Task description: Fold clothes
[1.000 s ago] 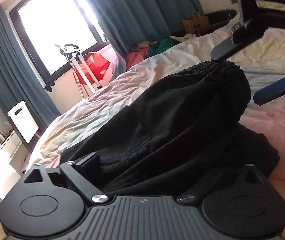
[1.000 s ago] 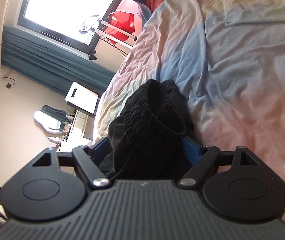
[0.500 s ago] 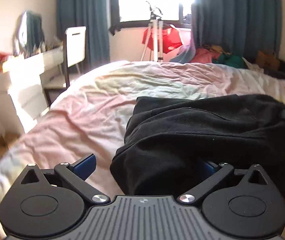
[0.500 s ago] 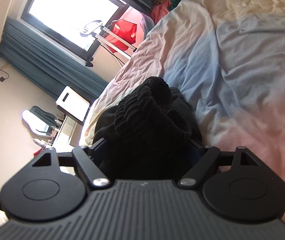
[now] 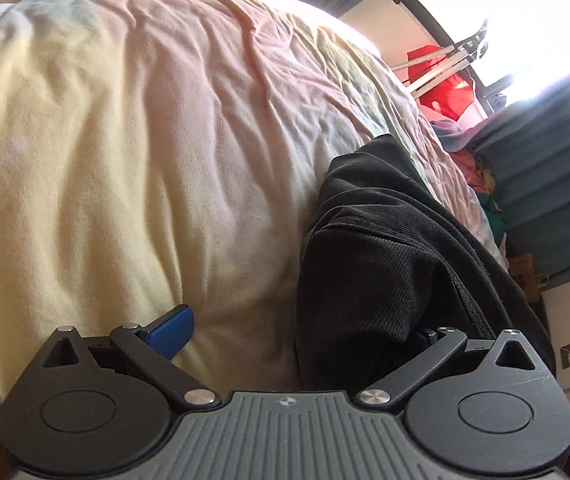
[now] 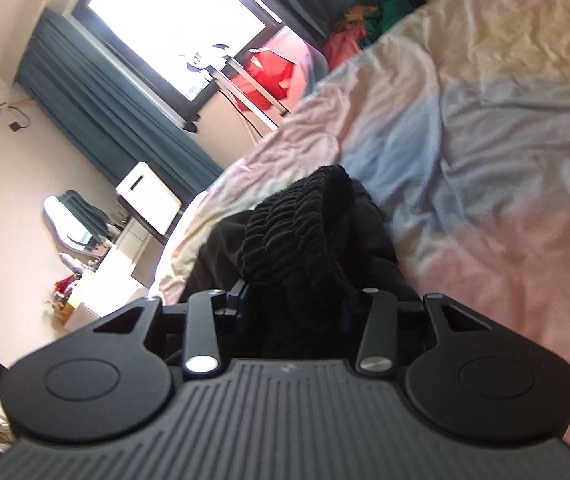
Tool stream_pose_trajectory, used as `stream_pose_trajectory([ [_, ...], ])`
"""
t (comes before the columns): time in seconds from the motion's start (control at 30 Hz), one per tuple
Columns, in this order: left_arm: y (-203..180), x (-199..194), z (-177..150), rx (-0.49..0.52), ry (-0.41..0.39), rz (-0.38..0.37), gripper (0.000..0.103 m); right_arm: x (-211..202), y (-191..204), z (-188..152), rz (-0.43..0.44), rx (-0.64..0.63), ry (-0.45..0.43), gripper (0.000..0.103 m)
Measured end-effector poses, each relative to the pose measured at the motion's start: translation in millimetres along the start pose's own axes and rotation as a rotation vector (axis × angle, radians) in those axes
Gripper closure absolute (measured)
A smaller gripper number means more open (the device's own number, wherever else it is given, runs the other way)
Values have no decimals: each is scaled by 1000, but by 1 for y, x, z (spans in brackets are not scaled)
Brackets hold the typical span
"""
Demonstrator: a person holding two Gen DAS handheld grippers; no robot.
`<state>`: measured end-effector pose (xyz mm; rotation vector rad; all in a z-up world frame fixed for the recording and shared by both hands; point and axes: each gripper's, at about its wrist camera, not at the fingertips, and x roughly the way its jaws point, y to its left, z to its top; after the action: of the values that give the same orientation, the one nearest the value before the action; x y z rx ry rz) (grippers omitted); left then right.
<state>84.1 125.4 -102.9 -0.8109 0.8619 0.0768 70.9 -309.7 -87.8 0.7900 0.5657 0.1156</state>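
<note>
The black clothing (image 5: pixel 373 264) lies in a soft heap on the bed (image 5: pixel 145 140). It is dark, thick cloth with a ribbed, stretchy band at one end (image 6: pixel 297 224).

In the left wrist view, the heap sits on the right side, draped over the right finger of the left gripper (image 5: pixel 301 332). The blue left finger (image 5: pixel 173 330) is bare and stands well apart from the cloth, so these tongs are wide. The other finger is hidden under the cloth, so it is hard to say how much cloth is between them.

In the right wrist view, the ribbed band bunches up right between the fingers of the right gripper (image 6: pixel 297 304). These tongs are narrow and squeeze the band from both sides. The rest of the cloth falls away behind it onto the bed.

The bed sheet is wrinkled, with pale yellow, pink and blue patches. Past the bed are a bright window (image 6: pixel 181 28), blue-green curtains (image 6: pixel 105 100) and something red (image 6: pixel 265 76) by the window.
</note>
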Motion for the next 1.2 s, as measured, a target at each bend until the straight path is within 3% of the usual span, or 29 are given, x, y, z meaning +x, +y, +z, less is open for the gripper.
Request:
stream_pose_trajectory([
  [0.13, -1, 1, -2, 35, 12, 17, 0, 8, -24, -10, -21, 114, 73, 59],
  [0.23, -1, -1, -2, 55, 26, 19, 1, 6, -10, -11, -48, 34, 55, 58],
  [0.4, -7, -28, 1, 143, 58, 4, 2, 5, -11, -10, -56, 34, 60, 58],
  [0.6, -28, -64, 22, 299, 69, -102, 1, 5, -6, -8, -68, -2, 52, 57],
  [0.73, -47, -44, 50, 344, 148, -129, 0, 3, 0, -8, -77, -40, 40, 57],
  [0.9, -55, 29, 87, 315, 261, -91, 6, 1, 13, -10, -115, -156, 12, 57],
  [0.93, -54, 39, 90, 322, 279, -117, 6, 0, 16, -11, -125, -183, 6, 56],
  [1.07, -47, 55, 86, 325, 289, -136, 3, 5, 8, -9, -129, -152, 21, 50],
  [1.13, -44, 56, 85, 316, 286, -135, 2, 8, 1, -7, -125, -113, 34, 34],
  [1.17, -43, 56, 84, 317, 284, -135, 2, 10, -2, -6, -123, -94, 41, 19],
  [1.2, -44, 55, 82, 330, 270, -128, 2, 12, -6, -5, -121, -75, 48, 15],
])
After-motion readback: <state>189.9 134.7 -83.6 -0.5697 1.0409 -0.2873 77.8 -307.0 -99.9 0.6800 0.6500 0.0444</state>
